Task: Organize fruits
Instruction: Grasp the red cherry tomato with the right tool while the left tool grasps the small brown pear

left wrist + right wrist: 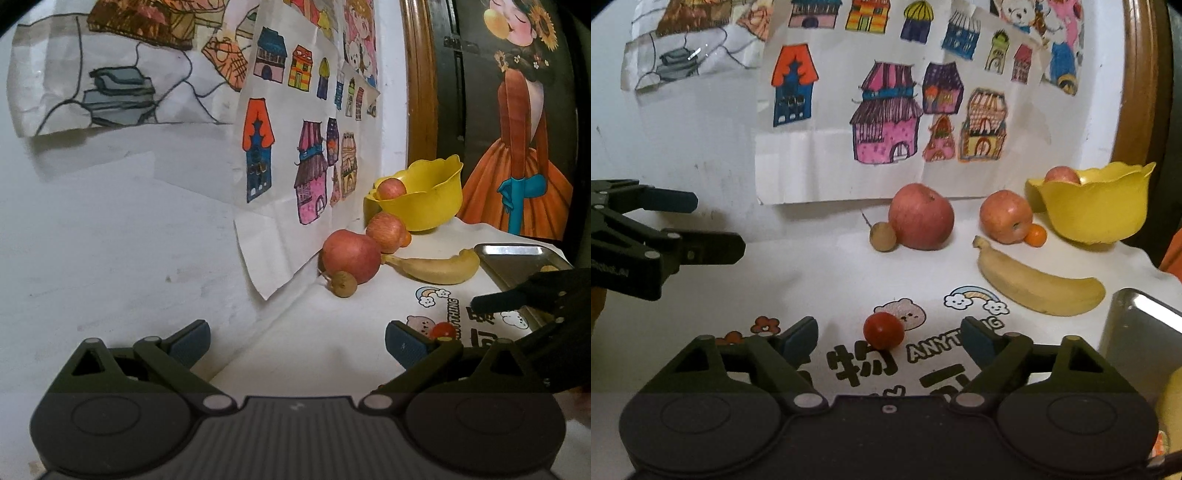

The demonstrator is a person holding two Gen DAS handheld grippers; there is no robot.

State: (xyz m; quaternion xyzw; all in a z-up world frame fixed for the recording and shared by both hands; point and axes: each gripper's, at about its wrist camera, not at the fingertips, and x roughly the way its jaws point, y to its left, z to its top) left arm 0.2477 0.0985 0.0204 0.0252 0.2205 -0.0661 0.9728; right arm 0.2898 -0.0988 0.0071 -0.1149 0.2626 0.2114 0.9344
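Cherry tomato (883,331) rests on tablecloth (820,280) beside printed "ANYTHING".

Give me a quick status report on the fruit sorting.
Both claws open, empty: left claw, right claw. Small red cherry tomato lies on the table between the right claw's fingers, ungripped. One red apple sits in the yellow bowl. Nothing blocking.

Children's house drawings (894,110) are hanging on the white wall (110,229), while a framed painting (517,122) is leaning beside them
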